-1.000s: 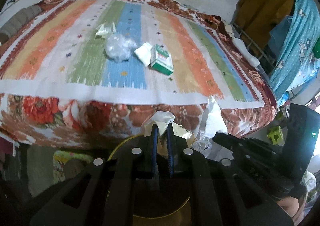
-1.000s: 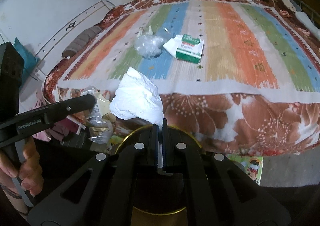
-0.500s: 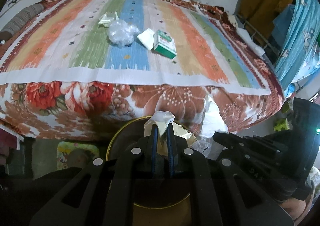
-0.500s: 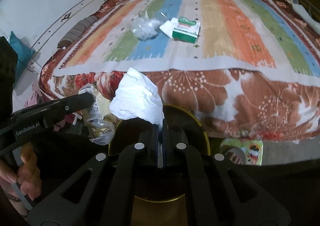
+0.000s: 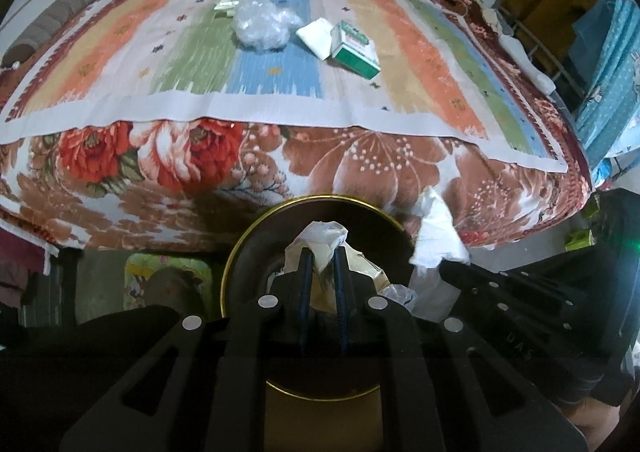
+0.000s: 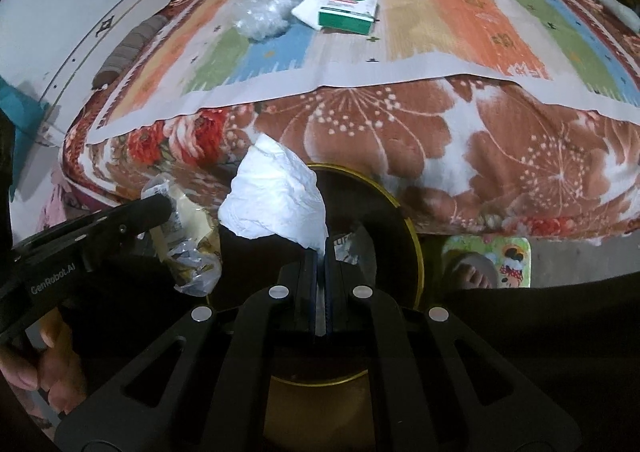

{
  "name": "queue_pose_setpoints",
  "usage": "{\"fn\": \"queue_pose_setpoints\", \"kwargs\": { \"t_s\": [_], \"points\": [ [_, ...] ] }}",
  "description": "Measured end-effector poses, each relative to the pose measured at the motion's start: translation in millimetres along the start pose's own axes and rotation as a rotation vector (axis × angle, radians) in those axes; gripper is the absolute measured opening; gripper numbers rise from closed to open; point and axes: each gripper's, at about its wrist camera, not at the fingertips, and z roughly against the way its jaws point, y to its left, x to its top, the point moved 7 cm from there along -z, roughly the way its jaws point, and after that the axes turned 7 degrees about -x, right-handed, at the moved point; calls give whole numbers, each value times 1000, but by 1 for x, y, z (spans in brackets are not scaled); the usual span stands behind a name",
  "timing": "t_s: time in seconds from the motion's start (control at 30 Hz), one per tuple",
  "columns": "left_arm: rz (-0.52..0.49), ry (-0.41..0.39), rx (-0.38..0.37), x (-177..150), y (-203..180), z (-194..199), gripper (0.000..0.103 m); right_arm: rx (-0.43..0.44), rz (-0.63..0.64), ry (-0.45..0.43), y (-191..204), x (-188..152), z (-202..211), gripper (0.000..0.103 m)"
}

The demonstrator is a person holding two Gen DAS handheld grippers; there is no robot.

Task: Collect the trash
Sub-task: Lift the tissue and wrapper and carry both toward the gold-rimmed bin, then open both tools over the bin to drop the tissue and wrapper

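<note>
So, the bed (image 5: pixel 280 180) fills the back of both views, its striped mat (image 5: pixel 180 64) spread across the floral blanket, and right below its near edge sits the dark bin with the gold rim (image 5: pixel 236 248), mouth up, directly under both tools. More trash waits on the mat: a green-and-white carton (image 5: pixel 356 48), a flat white wrapper (image 5: pixel 316 37) touching it, a crumpled clear plastic bag (image 5: pixel 262 26) just beside that, and a small pale packet (image 5: pixel 226 6) behind.

What could go wrong? The big white paper (image 6: pixel 276 200) fans out well beyond the right gripper (image 6: pixel 320 272) and leans toward the bin's left rim; let go off-centre and it may drape over the edge or slide to the floor. The two tools are close together, so one load could snag the other on release. A bare foot (image 6: pixel 472 272) sits near the bin, too.

Now the fingers. The right pair is pinched nearly flat on a corner of the white paper, which stands up above the bin. The left gripper (image 5: pixel 322 264) is clenched too, a slim gap between its fingers, stuffed with a crinkly yellow-and-clear wrapper (image 5: pixel 324 236) poised over the bin's mouth.
</note>
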Motion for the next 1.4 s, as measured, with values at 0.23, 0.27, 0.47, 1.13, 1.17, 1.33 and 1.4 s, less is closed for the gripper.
{"fn": "queue_pose_setpoints", "kwargs": {
  "t_s": [0.23,0.27,0.47,1.13,1.17,1.33,1.4],
  "points": [
    [23,42,25,-5,4,-12,10,2,-27,53,-4,-5,-12,2],
    [27,47,26,-5,5,-14,10,-4,-25,58,-4,-5,-14,2],
    [25,74,62,-8,8,-22,12,-18,-43,95,-6,-8,-26,5],
    [98,-15,18,6,16,-1,65,1,-74,76,-9,-4,-21,47],
    [114,-25,15,7,19,1,70,-7,-69,68,-9,-3,-20,49],
    [142,-77,24,14,26,13,84,-41,16,-25,2,4,-2,62],
    [155,-91,24,17,29,16,90,-42,23,-45,3,7,2,67]
  ]
}}
